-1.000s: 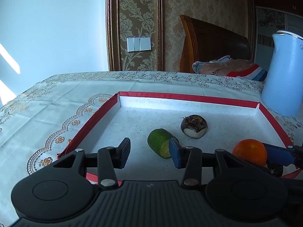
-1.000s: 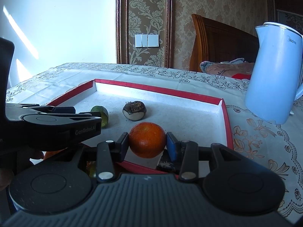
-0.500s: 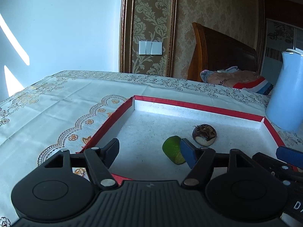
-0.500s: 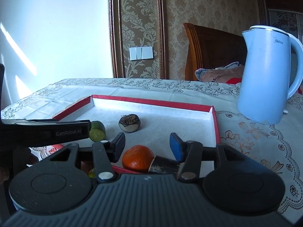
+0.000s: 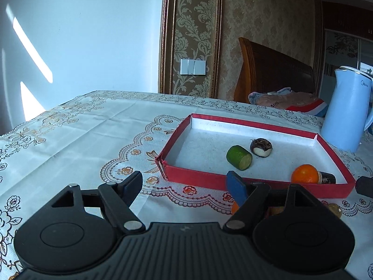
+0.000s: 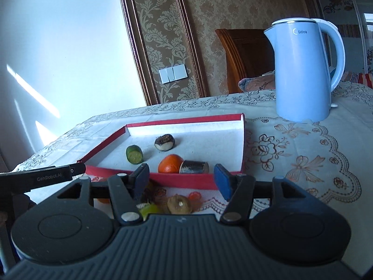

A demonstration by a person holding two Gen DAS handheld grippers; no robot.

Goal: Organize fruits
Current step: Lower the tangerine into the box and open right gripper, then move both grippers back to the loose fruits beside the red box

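A red tray [image 5: 200,179] [image 6: 186,182] with a white floor holds a green cut fruit [image 5: 239,157] [image 6: 134,154], a dark round fruit [image 5: 261,147] [image 6: 164,142], an orange [image 5: 305,174] [image 6: 170,163] and a dark cylinder piece [image 5: 327,178] [image 6: 194,167] beside the orange. My left gripper [image 5: 186,185] is open and empty, in front of the tray's near left corner. My right gripper [image 6: 181,180] is open and empty, in front of the tray's near wall. Several loose fruits [image 6: 179,204] lie on the cloth below the right gripper.
A light blue kettle [image 5: 347,112] [image 6: 303,70] stands right of the tray. The table has a white embroidered cloth [image 5: 81,130]. A wooden chair back [image 5: 272,74] with folded cloth stands behind. The left gripper's body [image 6: 42,177] shows at the right wrist view's left.
The right gripper let go of the orange, which now lies in the tray by the dark cylinder. Both grippers opened wider and pulled back from over the tray to in front of it.
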